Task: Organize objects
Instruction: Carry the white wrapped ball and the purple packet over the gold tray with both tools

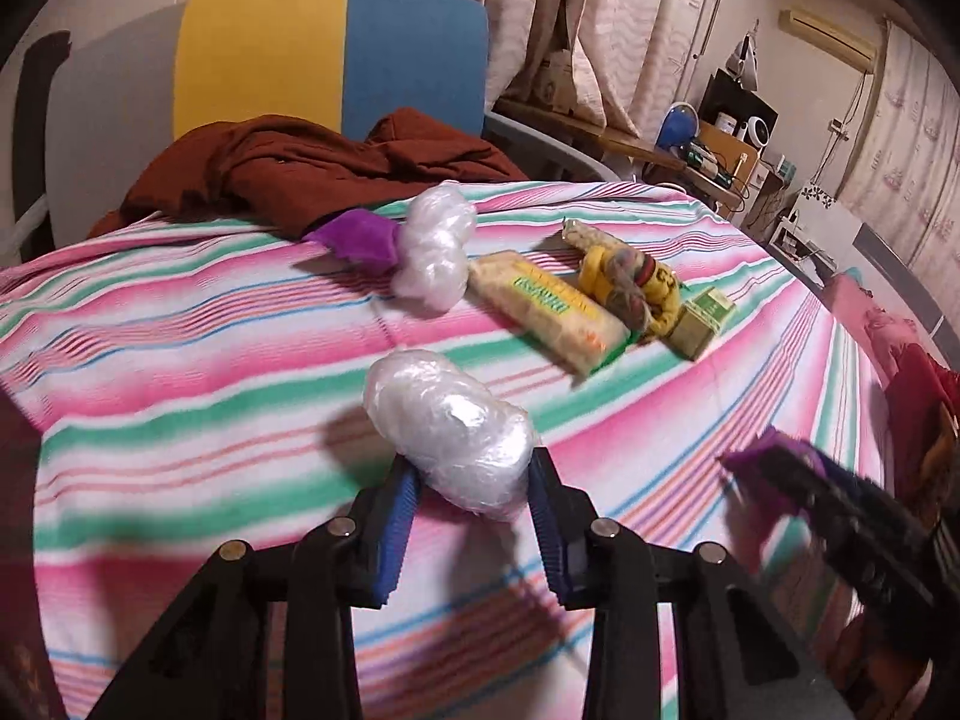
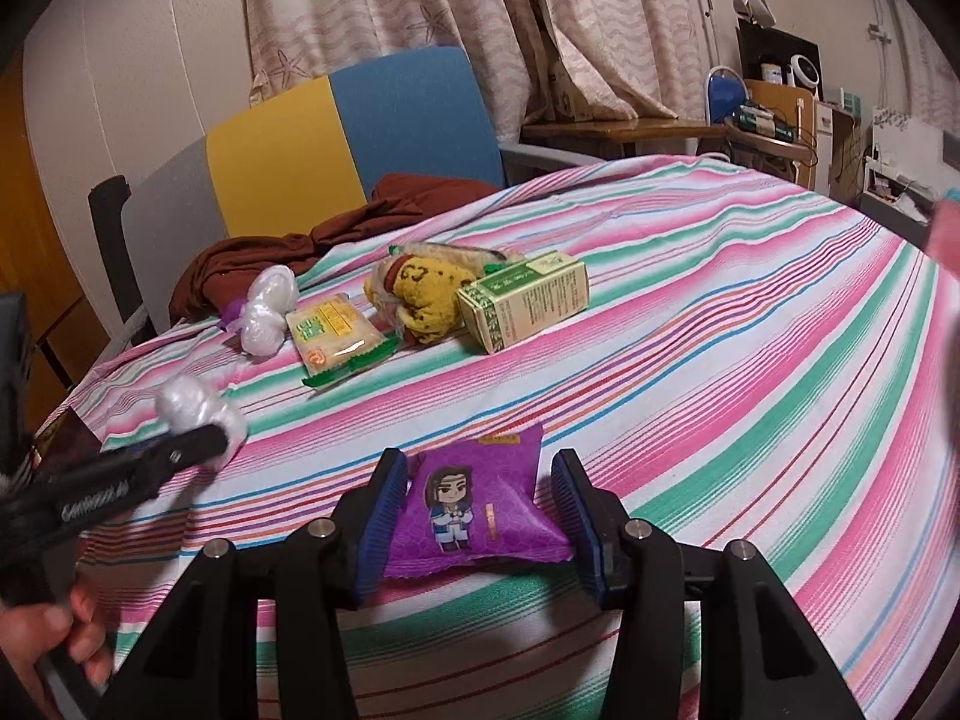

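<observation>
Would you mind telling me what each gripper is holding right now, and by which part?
Left gripper: a white crinkly plastic bundle, clamped across its near end. Right gripper: a purple cartoon-printed snack pouch, pinched at its side edges.

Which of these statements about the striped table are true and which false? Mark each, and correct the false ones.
1. The left gripper is shut on a white plastic-wrapped bundle. True.
2. The right gripper holds a green box. False: it is shut on a purple packet; the green box lies on the striped cloth.
3. A second white bundle lies farther back on the cloth. True.
4. The chair behind the table is all red. False: its back is yellow and blue.
5. The yellow soft toy lies between the cracker pack and the green box. True.
</observation>
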`<state>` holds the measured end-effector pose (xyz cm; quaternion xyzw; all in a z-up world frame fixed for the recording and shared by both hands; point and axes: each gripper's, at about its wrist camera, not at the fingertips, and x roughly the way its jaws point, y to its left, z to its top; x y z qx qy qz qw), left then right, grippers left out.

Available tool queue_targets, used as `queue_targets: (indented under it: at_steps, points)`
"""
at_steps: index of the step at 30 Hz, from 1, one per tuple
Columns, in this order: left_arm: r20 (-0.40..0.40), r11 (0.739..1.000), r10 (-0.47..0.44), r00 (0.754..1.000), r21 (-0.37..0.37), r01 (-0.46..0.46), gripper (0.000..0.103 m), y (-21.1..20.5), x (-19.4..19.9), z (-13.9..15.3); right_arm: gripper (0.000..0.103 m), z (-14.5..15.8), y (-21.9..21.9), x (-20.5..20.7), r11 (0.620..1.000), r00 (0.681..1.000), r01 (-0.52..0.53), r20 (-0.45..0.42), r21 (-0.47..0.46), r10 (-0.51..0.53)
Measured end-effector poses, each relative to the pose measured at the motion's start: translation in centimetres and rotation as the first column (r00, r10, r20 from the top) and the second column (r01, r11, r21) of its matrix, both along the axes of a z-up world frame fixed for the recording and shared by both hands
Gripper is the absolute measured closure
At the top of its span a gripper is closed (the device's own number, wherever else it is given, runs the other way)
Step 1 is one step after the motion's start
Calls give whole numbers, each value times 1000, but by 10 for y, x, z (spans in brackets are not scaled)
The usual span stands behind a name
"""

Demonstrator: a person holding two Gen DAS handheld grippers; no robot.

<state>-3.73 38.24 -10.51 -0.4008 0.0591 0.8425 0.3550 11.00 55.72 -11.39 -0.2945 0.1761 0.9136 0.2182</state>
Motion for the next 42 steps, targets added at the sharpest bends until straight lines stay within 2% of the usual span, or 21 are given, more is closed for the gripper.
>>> queue_targets:
  at_steps: [7, 8, 9, 12, 15, 17, 18, 19, 20, 21, 24, 25, 26, 29, 31, 36, 42]
  points:
    - [4, 1000, 0, 1000, 1, 0, 67, -20, 16, 3, 56, 9, -13, -2, 998, 999, -31, 17, 50, 30]
    - [8, 1000, -4, 1000, -2, 4, 67, -21, 18, 3, 58, 10, -14, -1, 998, 999, -32, 14, 46, 32]
    - [17, 1000, -9, 1000, -3, 9, 67, -23, 20, 4, 67, 12, -16, 1, 999, 999, -36, 11, 39, 36]
    - [22, 1000, -28, 999, 12, 27, 67, -33, 30, 10, 80, 22, -26, 1, 997, 998, -54, 18, 51, 53]
    - [11, 998, -51, 999, 31, 51, 67, -46, 43, 18, 82, 27, -34, -3, 993, 995, -95, 44, 72, 92]
    - [2, 997, -58, 998, 44, 58, 67, -53, 48, 25, 69, 25, -34, -6, 993, 994, -86, 70, 76, 81]
    - [-2, 997, -62, 998, 52, 62, 67, -57, 51, 28, 45, 23, -31, -8, 995, 993, -80, 88, 56, 75]
    - [-5, 996, -63, 998, 55, 63, 67, -59, 53, 30, 28, 20, -27, -8, 997, 993, -68, 96, 20, 66]
    - [-5, 996, -67, 998, 57, 67, 67, -63, 55, 32, 23, 16, -23, -8, 998, 994, -57, 96, -17, 58]
    - [-4, 996, -68, 998, 61, 68, 67, -65, 56, 33, 24, 11, -18, -9, 998, 993, -37, 106, -53, 42]
    - [-5, 995, -68, 998, 67, 68, 67, -73, 61, 36, 30, 2, -14, -12, 996, 990, -30, 135, -81, 41]
    - [-4, 995, -68, 998, 71, 68, 67, -75, 61, 37, 40, 3, -16, -13, 998, 989, -38, 140, -57, 46]
    - [-4, 995, -67, 998, 76, 68, 67, -78, 62, 39, 45, 3, -19, -14, 997, 987, -52, 147, -49, 59]
    - [-3, 993, -59, 998, 98, 59, 67, -87, 64, 45, 46, 5, -30, -18, 994, 979, -111, 172, 1, 109]
    - [-2, 992, -54, 999, 117, 54, 67, -94, 65, 51, 46, 7, -34, -16, 993, 980, -114, 168, 11, 110]
    - [-14, 987, -38, 999, 156, 39, 67, -117, 67, 68, 46, 25, -46, -14, 992, 987, -121, 104, -47, 125]
    - [-27, 983, 17, 999, 181, -12, 67, -157, 68, 83, 46, 50, -93, -21, 966, 967, -249, 36, -62, 252]
